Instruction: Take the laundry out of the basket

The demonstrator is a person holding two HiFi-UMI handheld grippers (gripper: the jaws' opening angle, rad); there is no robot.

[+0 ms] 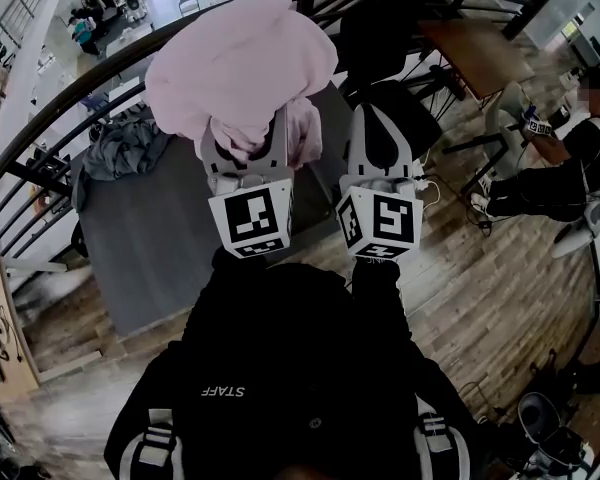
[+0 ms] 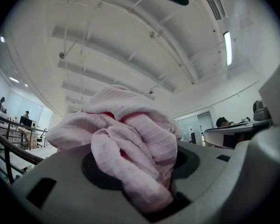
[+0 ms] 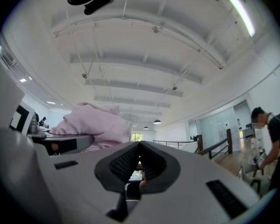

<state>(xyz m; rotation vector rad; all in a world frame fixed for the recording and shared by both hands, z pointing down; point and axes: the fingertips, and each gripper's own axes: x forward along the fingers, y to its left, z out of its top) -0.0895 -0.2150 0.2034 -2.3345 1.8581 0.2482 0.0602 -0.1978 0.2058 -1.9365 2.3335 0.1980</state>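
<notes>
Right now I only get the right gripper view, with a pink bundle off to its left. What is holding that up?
Observer: The left gripper is shut on that pink garment; cloth fills its jaws.
Operator: What lies below it?
Observer: The head view shows a grey table under and beyond it.
Operator: Anything on that table?
Observer: A grey garment, heaped at its far left corner.
</notes>
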